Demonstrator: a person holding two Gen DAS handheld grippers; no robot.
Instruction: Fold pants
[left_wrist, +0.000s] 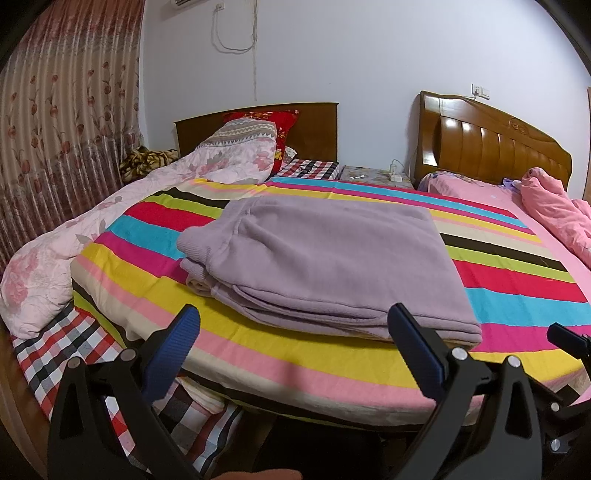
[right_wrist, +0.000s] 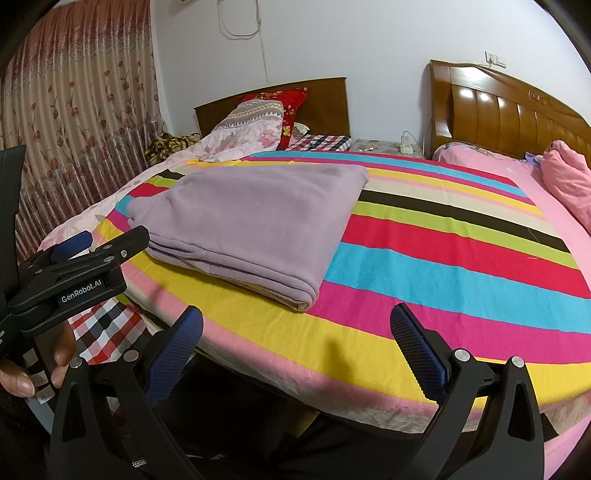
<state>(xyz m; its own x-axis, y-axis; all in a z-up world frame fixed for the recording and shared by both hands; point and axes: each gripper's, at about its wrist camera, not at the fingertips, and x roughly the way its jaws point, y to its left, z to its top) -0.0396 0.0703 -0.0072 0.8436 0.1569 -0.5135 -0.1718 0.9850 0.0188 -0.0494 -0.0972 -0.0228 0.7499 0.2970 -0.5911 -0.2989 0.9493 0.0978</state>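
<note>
The lilac fleece pants (left_wrist: 325, 258) lie folded into a thick rectangle on the striped blanket (left_wrist: 295, 354), cuffs stacked at the left end. My left gripper (left_wrist: 293, 317) hovers open just short of the bundle's near edge, holding nothing. In the right wrist view the folded pants (right_wrist: 251, 221) sit left of centre, and my right gripper (right_wrist: 295, 314) stands open over the blanket (right_wrist: 443, 277), to the right of the bundle and clear of it. The left gripper (right_wrist: 107, 240) shows at that view's left edge, held by a hand (right_wrist: 22, 376).
A floral pink quilt (left_wrist: 74, 243) lies heaped along the left, over a checked sheet (left_wrist: 74, 350). A pink duvet (left_wrist: 554, 206) is bunched at the right by the wooden headboard (left_wrist: 491, 147). Curtains (left_wrist: 55, 129) hang at the left. The blanket right of the pants is flat.
</note>
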